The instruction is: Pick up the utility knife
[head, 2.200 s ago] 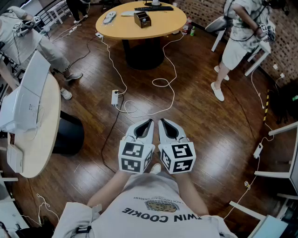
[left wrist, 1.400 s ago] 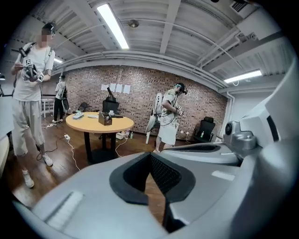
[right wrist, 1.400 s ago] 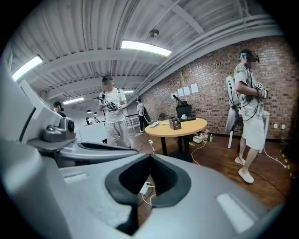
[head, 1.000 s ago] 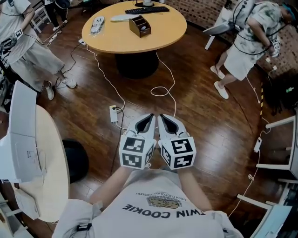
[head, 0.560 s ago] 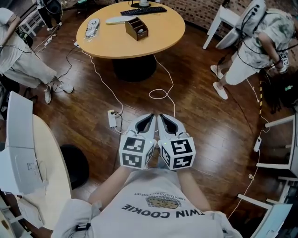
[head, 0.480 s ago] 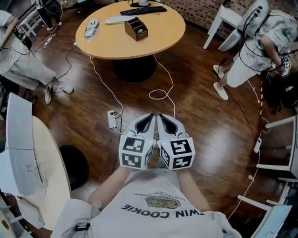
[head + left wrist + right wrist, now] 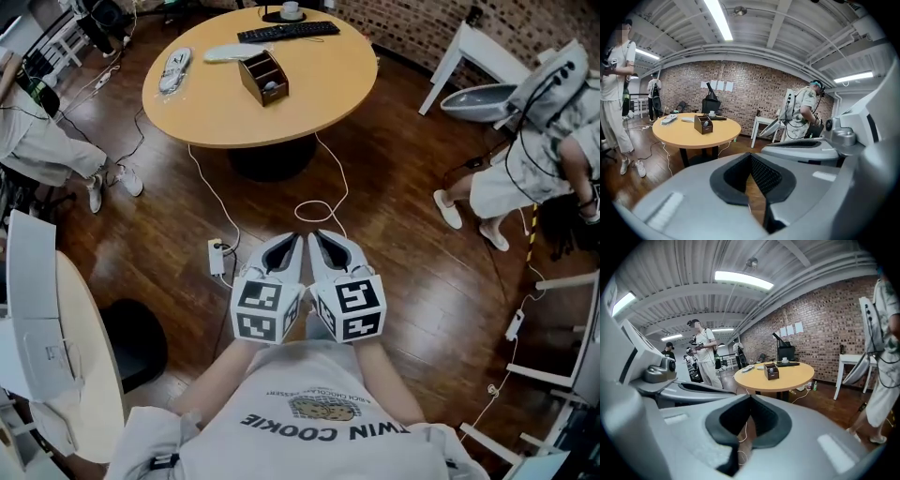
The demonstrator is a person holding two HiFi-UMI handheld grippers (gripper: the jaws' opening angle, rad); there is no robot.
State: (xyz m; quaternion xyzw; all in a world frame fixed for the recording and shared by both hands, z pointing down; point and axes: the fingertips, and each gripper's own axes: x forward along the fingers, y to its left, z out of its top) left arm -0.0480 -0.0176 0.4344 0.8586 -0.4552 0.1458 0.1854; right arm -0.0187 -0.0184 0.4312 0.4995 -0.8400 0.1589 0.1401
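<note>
Both grippers are held side by side in front of my chest, above the wooden floor. The left gripper (image 7: 296, 239) and the right gripper (image 7: 315, 235) are shut with nothing between their jaws, as the left gripper view (image 7: 751, 157) and the right gripper view (image 7: 750, 398) also show. Ahead stands a round wooden table (image 7: 309, 89) (image 7: 719, 133) (image 7: 787, 373). On it are a brown organizer box (image 7: 263, 78), a black keyboard (image 7: 287, 31) and a pale grey object (image 7: 173, 70) near its left edge. I cannot pick out a utility knife in any view.
A white cable (image 7: 319, 211) loops over the floor between me and the table, with a power strip (image 7: 217, 256) to the left. A pale round table (image 7: 89, 375) and a dark stool (image 7: 136, 342) are at my left. People stand at the left (image 7: 37, 141) and at the right (image 7: 553, 150).
The round table has come closer and lower in the head view as I moved toward it. Both grippers stay shut, side by side. The person at the right has shifted further right.
</note>
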